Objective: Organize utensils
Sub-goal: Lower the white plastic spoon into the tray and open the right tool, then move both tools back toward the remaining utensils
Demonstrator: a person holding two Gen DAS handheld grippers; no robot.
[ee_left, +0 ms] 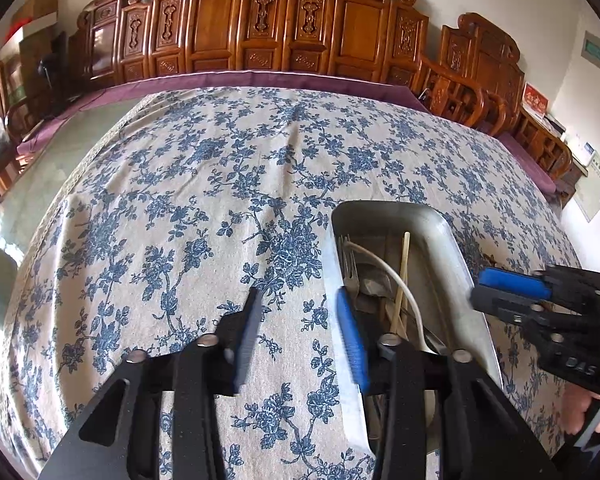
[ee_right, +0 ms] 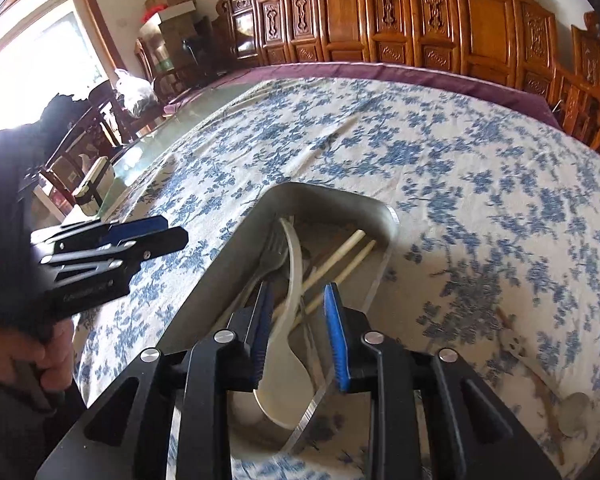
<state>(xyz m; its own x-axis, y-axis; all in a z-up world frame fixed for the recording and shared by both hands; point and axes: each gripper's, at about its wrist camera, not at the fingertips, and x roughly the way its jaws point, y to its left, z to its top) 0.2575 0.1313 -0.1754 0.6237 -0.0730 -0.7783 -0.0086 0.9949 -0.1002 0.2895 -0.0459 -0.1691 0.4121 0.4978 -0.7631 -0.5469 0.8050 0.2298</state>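
Observation:
A shallow clear-sided tray [ee_left: 440,224] [ee_right: 320,194] lies on the flowered cloth. It holds a metal fork [ee_right: 274,254], a white spoon [ee_right: 296,264] and pale chopsticks [ee_right: 340,264]. My right gripper [ee_right: 298,286] hangs open over the tray's near end. The white spoon's handle runs under the gap and neither pad presses on it. My left gripper [ee_left: 299,294] is open over the cloth just left of the tray, nothing between its fingers. Each gripper shows in the other's view, the right gripper [ee_left: 478,288] at the tray's right rim and the left gripper [ee_right: 176,230] to its left.
A metal spoon [ee_right: 572,412] lies on the cloth to the right of the tray. The flowered tablecloth [ee_left: 220,200] stretches far back to a purple edge. Carved wooden chairs [ee_left: 260,20] line the far side. A person's hand [ee_right: 40,344] grips the left tool.

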